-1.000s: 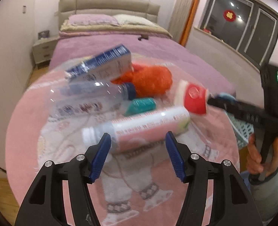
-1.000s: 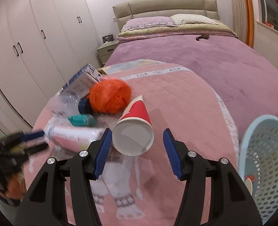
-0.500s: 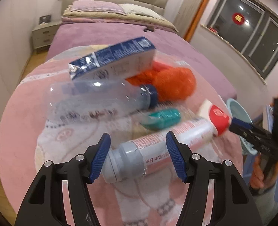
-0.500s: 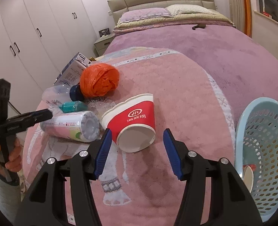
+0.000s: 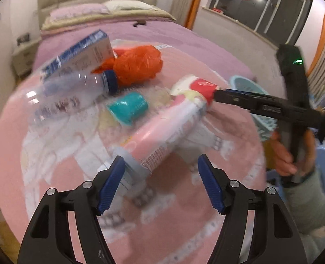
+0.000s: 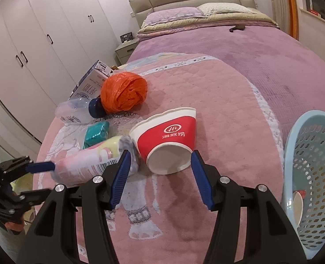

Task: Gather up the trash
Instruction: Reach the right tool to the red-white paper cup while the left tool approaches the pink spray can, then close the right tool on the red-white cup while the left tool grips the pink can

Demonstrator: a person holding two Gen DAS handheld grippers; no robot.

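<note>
We are holding both tongs spread: left gripper [image 5: 160, 182] straddling the blurred pink bottle [image 5: 162, 132], right gripper [image 6: 160, 176] framing the red cup [image 6: 169, 140].

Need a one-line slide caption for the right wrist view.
Open right gripper straddles a tipped red paper cup on the pink blanket, laundry-style basket at right.

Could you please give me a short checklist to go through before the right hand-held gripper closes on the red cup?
1. Right hand-held gripper open: ok.
2. Red cup between its fingers: ok, the cup's base sits in the gap.
3. Pink bottle away from the right gripper's fingers: not ok, it lies against one of them.
4. Left hand-held gripper away from the cup: ok, it is at the bottle's capped end.
5. Basket within view for the drop: ok.
</note>
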